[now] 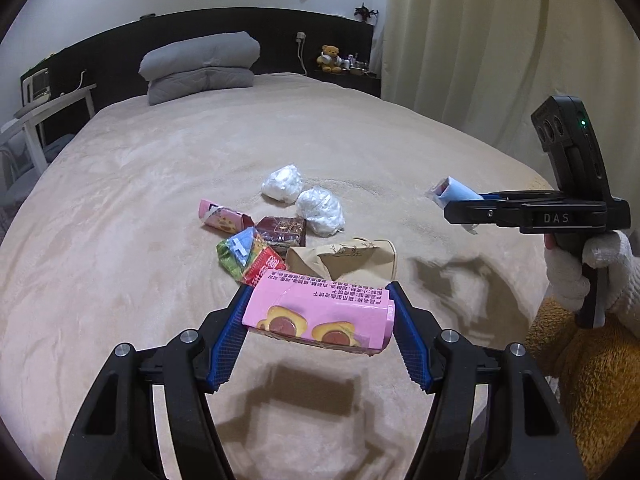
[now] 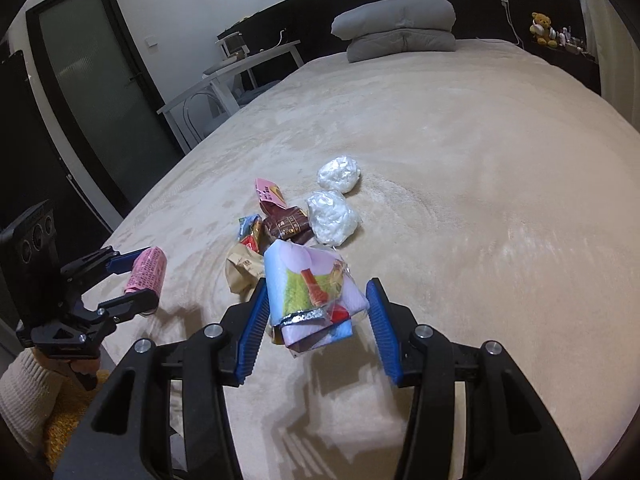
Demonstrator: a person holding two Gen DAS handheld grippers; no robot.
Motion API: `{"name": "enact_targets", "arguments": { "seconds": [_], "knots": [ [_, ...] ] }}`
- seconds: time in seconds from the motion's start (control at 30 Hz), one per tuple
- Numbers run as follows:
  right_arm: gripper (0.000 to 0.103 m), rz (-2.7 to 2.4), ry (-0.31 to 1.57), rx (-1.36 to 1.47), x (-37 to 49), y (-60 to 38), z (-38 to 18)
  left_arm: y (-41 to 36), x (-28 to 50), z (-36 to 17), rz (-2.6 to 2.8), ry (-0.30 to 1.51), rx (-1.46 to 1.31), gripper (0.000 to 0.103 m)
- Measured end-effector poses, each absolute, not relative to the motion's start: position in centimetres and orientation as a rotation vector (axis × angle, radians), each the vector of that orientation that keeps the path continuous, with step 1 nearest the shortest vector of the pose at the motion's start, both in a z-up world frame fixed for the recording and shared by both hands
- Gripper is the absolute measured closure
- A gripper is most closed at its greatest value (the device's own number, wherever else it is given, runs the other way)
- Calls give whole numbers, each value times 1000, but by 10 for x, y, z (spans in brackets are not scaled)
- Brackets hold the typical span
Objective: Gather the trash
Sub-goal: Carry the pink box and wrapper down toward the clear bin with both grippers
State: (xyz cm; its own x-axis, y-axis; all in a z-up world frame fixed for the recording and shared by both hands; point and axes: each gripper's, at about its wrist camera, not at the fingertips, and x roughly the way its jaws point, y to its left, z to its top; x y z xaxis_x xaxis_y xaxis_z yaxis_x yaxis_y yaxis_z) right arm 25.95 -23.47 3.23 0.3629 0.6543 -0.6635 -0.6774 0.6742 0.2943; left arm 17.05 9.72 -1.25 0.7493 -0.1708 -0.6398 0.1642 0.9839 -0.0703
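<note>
My left gripper [image 1: 318, 300] is shut on a pink snack box [image 1: 320, 312], held just above the beige bed [image 1: 160, 200]; the right wrist view shows the same box [image 2: 146, 276] in that gripper [image 2: 136, 280]. My right gripper [image 2: 318, 286] is shut on a blue and pink wrapper [image 2: 312, 288], also lifted off the bed. From the left wrist view that right gripper [image 1: 464, 210] hangs at the right with the wrapper [image 1: 454, 192] in it. On the bed lie two crumpled white plastic balls [image 1: 282, 184] [image 1: 320, 210], a torn pink box [image 1: 222, 218], a brown packet [image 1: 282, 232], a green and red packet [image 1: 248, 260] and a tan paper bag [image 1: 344, 258].
Grey folded pillows [image 1: 200, 66] lie by the dark headboard [image 1: 260, 24]. A white table and chair [image 2: 224, 80] stand beside the bed, near a dark door [image 2: 96, 80]. A teddy bear [image 1: 329, 58] sits on a nightstand by the curtain [image 1: 480, 60]. A gloved hand [image 1: 580, 268] holds the right gripper.
</note>
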Motion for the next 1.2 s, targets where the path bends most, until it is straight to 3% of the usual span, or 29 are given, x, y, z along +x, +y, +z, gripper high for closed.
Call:
{"name": "enact_targets", "arguments": {
  "seconds": [0.83, 1.2],
  "knots": [
    [54, 847, 767, 5, 90, -316, 20, 31, 10, -11, -135, 508, -233, 38],
    [54, 881, 772, 87, 43, -344, 21, -3, -37, -32, -100, 546, -276, 37]
  ]
}}
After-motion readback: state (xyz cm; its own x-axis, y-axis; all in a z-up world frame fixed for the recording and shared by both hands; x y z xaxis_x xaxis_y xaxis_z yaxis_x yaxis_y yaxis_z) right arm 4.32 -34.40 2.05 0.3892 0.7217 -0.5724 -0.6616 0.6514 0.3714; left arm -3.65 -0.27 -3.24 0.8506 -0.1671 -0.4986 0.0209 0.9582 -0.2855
